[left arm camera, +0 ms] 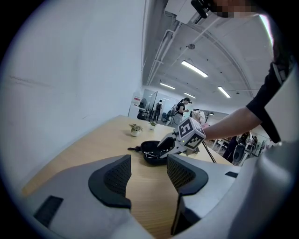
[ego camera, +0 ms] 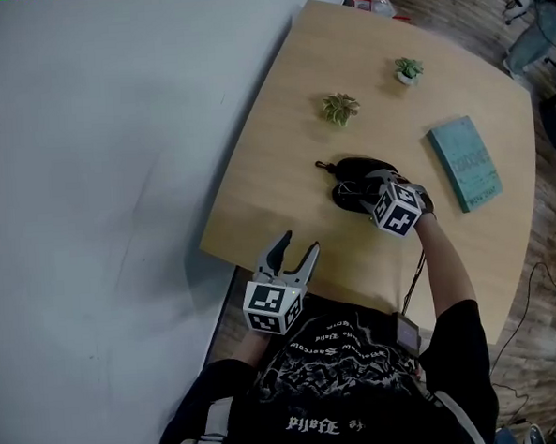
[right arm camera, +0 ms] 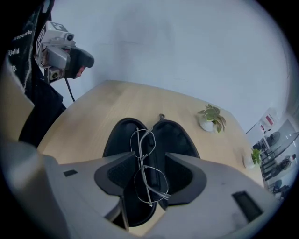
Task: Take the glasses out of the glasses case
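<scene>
Poised to grasp, the right tongs (right arm camera: 150, 158), jaws apart and holding nothing, straddle the wire-rimmed glasses (right arm camera: 150, 184) lying in the open glasses case (right arm camera: 177, 140) on the bench (ego camera: 283, 150), so next they should pinch the frame gently, while the left tongs (left arm camera: 148, 161) gape empty.

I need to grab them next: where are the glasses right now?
In the right gripper view, the glasses sit mid-frame between the jaws of the right gripper, over the open black case on the wooden table.
</scene>
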A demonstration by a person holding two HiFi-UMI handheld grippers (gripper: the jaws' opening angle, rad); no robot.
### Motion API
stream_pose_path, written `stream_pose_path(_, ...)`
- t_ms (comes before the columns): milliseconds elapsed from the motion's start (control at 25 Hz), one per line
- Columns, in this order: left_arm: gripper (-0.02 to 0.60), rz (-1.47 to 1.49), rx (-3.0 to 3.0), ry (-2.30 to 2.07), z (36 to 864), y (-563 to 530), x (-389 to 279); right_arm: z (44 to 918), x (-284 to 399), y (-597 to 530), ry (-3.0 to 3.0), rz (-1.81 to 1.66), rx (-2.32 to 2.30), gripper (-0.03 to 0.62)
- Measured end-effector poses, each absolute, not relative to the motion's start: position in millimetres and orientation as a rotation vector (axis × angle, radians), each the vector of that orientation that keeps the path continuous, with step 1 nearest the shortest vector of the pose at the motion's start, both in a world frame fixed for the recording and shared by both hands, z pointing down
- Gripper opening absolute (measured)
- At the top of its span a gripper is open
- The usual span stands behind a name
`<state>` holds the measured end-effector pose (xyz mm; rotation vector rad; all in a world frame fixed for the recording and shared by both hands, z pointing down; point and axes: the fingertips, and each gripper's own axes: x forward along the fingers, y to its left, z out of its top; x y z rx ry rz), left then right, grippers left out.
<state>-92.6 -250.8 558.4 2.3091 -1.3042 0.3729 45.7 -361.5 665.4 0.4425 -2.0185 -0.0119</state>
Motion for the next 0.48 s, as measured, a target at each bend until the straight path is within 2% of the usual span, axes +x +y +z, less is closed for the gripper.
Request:
stream_pose_path(280, 0.245, 0.384, 2.286, -1.308, 565.4, -253.1, -95.9, 674.6, 42.7, -359.4, -2.002, -0.014, 0.379, 0.213)
stream_pose_path(360, 0.245, 0.384, 2.282, -1.306, 566.4, -254.0, -95.0, 676.3, 42.3, -356.8, -2.008, 0.007, 0.364, 0.179)
stream_pose_path(480, 0.246, 0.384, 2.29, -1.302, 565.2, -254.5, -90.9, 676.7, 42.8, -355.6, -2.025, 0.049, 0.361, 0.17)
